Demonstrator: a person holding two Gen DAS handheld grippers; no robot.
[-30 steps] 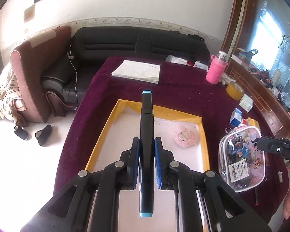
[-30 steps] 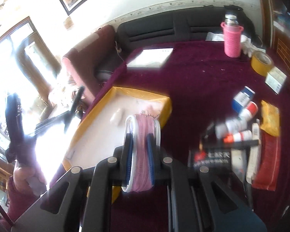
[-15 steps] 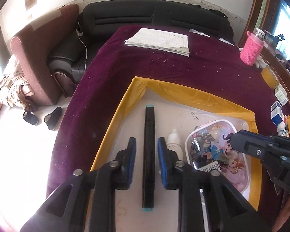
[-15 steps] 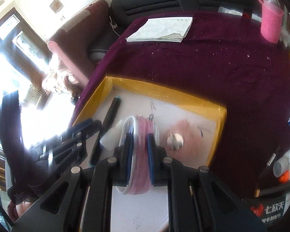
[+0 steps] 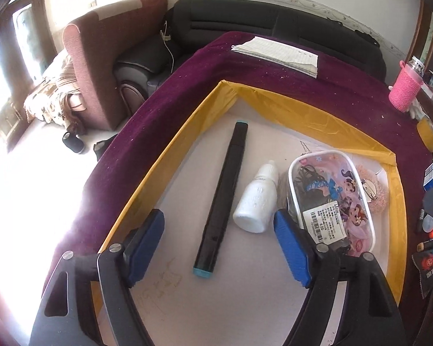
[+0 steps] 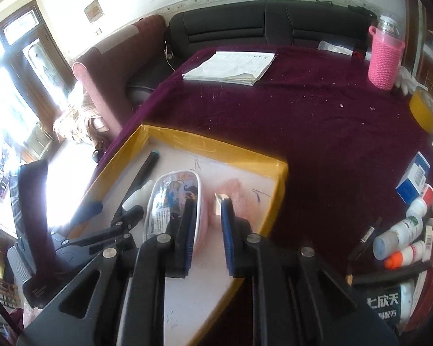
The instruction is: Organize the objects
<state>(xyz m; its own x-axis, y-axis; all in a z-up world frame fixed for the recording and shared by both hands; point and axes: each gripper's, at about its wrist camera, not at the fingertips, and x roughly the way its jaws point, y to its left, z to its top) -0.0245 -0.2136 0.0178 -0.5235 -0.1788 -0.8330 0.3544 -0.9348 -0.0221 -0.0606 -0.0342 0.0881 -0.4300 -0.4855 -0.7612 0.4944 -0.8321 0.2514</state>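
Observation:
A yellow-walled tray (image 5: 303, 115) with a white floor sits on the purple cloth. On its floor lies a black marker (image 5: 225, 193) with teal ends, with a white dropper bottle (image 5: 257, 201) next to it. My left gripper (image 5: 218, 219) is open low over them and its jaws are opening. Both lie between the blue pads, untouched. A clear cartoon pouch (image 6: 170, 199) rests in the tray beside the bottle. My right gripper (image 6: 206, 201) hangs over the pouch's near side and its jaws are opening slightly. The pouch's pink edge sits in the narrow gap. A pink fluffy charm (image 6: 236, 193) lies behind.
A notebook (image 6: 231, 69), a pink-sleeved bottle (image 6: 385, 57) and a yellow tape roll (image 6: 424, 109) stand further back on the cloth. Small bottles (image 6: 404, 230), boxes and pens crowd the right side. A black sofa (image 5: 274, 20) lies beyond the table's far edge.
My left gripper sank into the tray, let go of the marker and spread its jaws. My right gripper carried the pouch over the tray and lowered it beside the bottle.

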